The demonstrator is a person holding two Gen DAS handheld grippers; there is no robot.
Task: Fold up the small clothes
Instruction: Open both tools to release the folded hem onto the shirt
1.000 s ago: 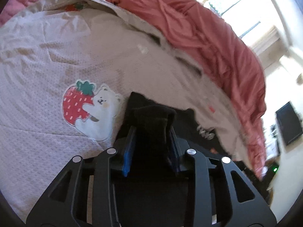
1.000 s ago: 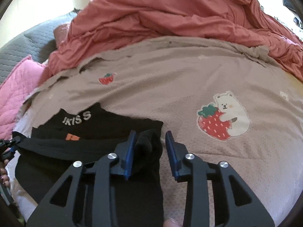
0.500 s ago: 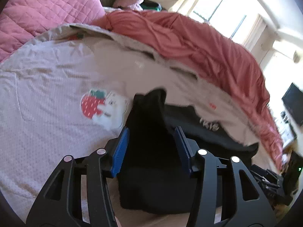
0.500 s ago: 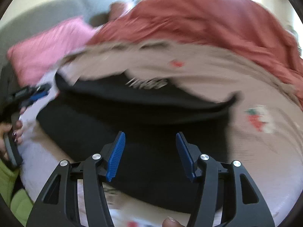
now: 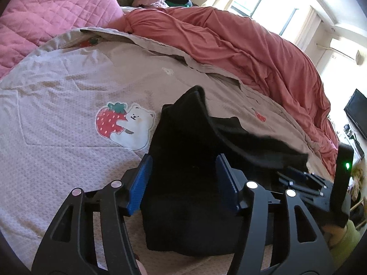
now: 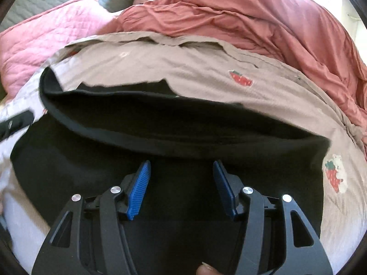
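Black knit garment (image 5: 188, 151) lying on bed (image 5: 57, 119), soft and matte, partly folded with one pointed corner sticking up. Left gripper (image 5: 183, 178) spread wide over it, ribbed blue fingers (image 5: 140, 183) gripping nothing. Right gripper (image 6: 182, 183) also parted, empty, above the garment (image 6: 160, 137). Taupe dotted sheet with strawberry-bear patch (image 5: 125, 123); rumpled coral duvet (image 5: 240, 45); quilted pink pillow (image 5: 52, 13).

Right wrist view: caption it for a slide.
Open right gripper poised over a folded black garment on a beige bedspread with strawberry prints, red duvet behind.
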